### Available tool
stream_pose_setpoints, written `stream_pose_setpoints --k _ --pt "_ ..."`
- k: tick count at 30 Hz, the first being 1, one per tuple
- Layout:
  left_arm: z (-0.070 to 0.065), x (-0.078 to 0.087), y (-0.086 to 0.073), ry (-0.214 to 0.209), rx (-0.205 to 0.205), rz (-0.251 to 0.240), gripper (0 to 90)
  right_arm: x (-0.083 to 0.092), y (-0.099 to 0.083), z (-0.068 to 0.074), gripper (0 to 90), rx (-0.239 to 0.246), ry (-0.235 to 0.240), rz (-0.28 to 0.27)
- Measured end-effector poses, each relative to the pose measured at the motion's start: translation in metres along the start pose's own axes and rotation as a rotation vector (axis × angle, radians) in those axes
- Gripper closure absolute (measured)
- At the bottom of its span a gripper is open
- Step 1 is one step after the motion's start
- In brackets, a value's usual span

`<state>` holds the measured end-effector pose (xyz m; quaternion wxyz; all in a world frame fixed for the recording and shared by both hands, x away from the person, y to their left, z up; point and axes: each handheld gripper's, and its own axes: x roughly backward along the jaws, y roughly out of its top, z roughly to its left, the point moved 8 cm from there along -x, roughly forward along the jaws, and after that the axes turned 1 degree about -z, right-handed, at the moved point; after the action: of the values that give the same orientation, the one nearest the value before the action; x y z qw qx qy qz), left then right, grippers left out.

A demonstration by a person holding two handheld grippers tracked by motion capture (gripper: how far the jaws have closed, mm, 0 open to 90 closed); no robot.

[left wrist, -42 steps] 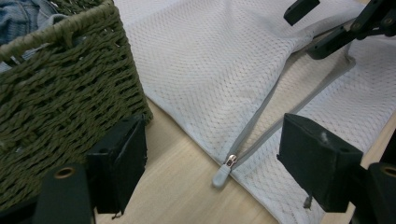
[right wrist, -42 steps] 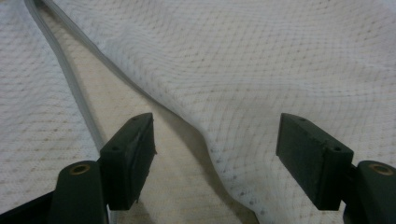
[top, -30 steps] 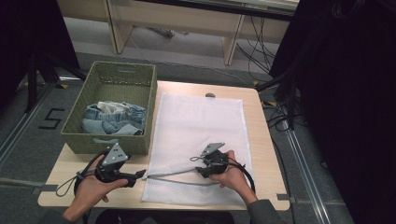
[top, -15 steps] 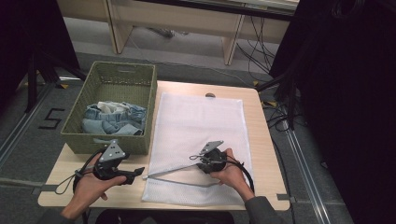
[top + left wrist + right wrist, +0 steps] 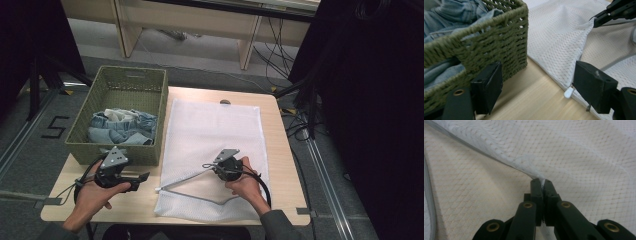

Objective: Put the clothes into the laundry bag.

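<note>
Landmark: the white mesh laundry bag (image 5: 215,150), flat on the table (image 5: 280,165), long axis running away from the person, open zippered mouth at the near end. Nearest the person, the bag's near-left corner carries the zipper pull (image 5: 568,93), lying on bare wood just off the bag's left edge. The left gripper (image 5: 131,179) hovers right beside that corner, jaws spread wide with nothing between them; the pull sits just inside its right jaw in the left gripper view. A little farther in, over the bag's near half, the right gripper (image 5: 206,167) has just been closing and now pinches the upper mesh layer (image 5: 541,182), tenting it up off the lower layer. So the mouth gapes leftward, toward the left gripper, which is nearer the opening's free edge. Beyond, left of the bag and touching its edge, the green woven basket (image 5: 82,135) holds denim clothes (image 5: 120,127). Likely next: left gripper takes the lower lip or goes for the denim.
</note>
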<state>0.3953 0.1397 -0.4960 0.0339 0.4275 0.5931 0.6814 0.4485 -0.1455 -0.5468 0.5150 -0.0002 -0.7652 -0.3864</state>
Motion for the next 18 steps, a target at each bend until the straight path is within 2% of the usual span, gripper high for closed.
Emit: stream_pose_setpoints --k 2,3,7,8,9,10,11,13,14,15,16,17,18 --pt "0.004 0.002 0.005 0.008 -0.002 -0.013 23.1 0.004 0.004 -0.001 89.7 -0.017 -0.005 -0.029" --pt "0.006 0.003 0.008 0.015 0.011 -0.027 23.1 0.004 0.007 0.001 89.6 -0.04 0.008 -0.047" --pt "0.013 0.007 0.016 0.033 0.011 -0.051 23.1 0.011 0.013 -0.001 89.6 -0.028 0.005 -0.09" --pt "0.017 0.008 0.018 0.045 0.006 -0.053 23.1 0.013 0.016 -0.001 89.6 -0.039 0.001 -0.102" --pt "0.02 0.01 0.02 0.057 0.001 -0.056 23.1 0.015 0.018 -0.003 89.6 -0.025 -0.007 -0.119" --pt "0.02 0.01 0.02 0.057 0.001 -0.056 23.2 0.018 0.019 -0.003 89.7 -0.035 -0.004 -0.12" --pt "0.031 0.014 0.029 0.084 -0.014 -0.071 23.3 0.022 0.02 -0.003 89.6 -0.035 0.002 -0.122" --pt "0.043 0.016 0.039 0.089 -0.001 -0.072 22.2 0.025 0.024 -0.004 89.6 -0.033 -0.008 -0.137" --pt "0.051 0.016 0.044 0.098 -0.007 -0.066 21.8 0.028 0.025 -0.004 89.6 -0.031 -0.01 -0.135" --pt "0.062 0.017 0.054 0.133 -0.01 -0.075 22.4 0.029 0.027 -0.005 89.6 -0.024 -0.02 -0.148" --pt "0.062 0.017 0.054 0.133 -0.01 -0.075 22.4 0.031 0.028 -0.004 89.6 -0.034 -0.018 -0.148" --pt "0.076 0.015 0.068 0.152 -0.005 -0.07 22.3 0.033 0.028 -0.003 89.6 -0.034 -0.015 -0.153" --pt "0.081 0.014 0.072 0.143 -0.023 -0.037 20.8 0.034 0.029 -0.003 89.6 -0.035 -0.015 -0.155"
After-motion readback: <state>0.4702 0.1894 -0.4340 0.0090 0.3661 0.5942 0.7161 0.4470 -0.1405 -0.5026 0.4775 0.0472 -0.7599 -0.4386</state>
